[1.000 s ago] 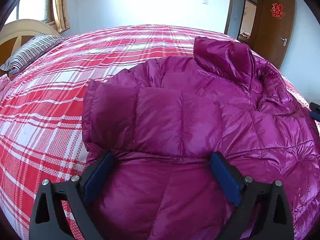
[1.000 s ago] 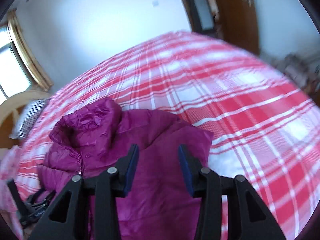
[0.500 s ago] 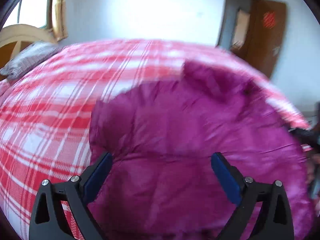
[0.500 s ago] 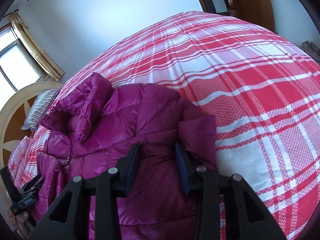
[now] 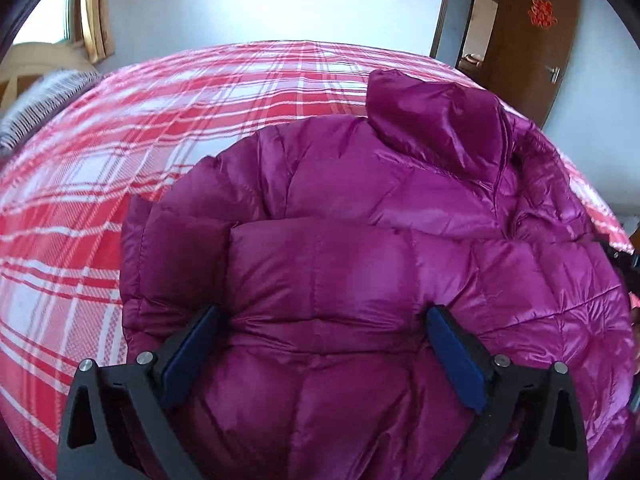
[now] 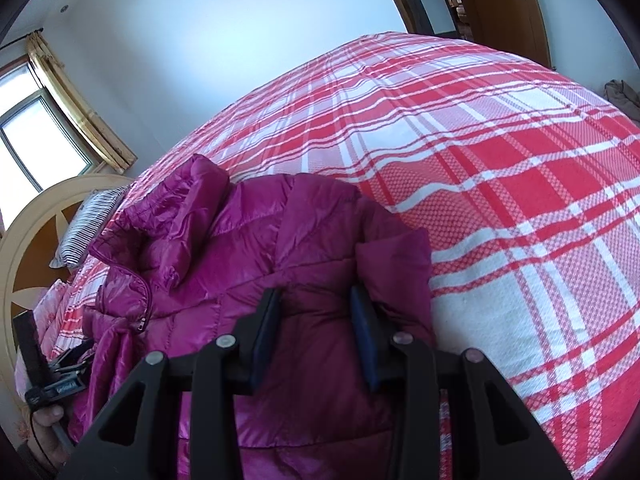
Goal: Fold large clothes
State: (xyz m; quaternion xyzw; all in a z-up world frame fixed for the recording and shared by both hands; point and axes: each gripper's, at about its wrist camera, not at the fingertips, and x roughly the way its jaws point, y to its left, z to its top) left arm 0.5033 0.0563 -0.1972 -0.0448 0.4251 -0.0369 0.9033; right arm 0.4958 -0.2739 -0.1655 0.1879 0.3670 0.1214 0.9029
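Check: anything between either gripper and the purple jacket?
Nothing visible. The left gripper is wide open right over the purple jacket; the right gripper already has jacket fabric between its narrowed fingers. Only the plaid bedspread lies around it.

A red double-happiness paper sign (image 5: 542,12) is stuck on the brown door (image 5: 532,60) in the left wrist view. In the right wrist view, small white lettering on the left gripper (image 6: 56,388) is too small to read.

A red-and-white plaid bedspread (image 5: 168,152) covers the bed; a striped pillow (image 6: 86,228) lies far left against a cream headboard (image 6: 24,240); gold curtains (image 6: 76,100) frame a window (image 6: 28,132); a brown door (image 5: 532,44) stands far right.
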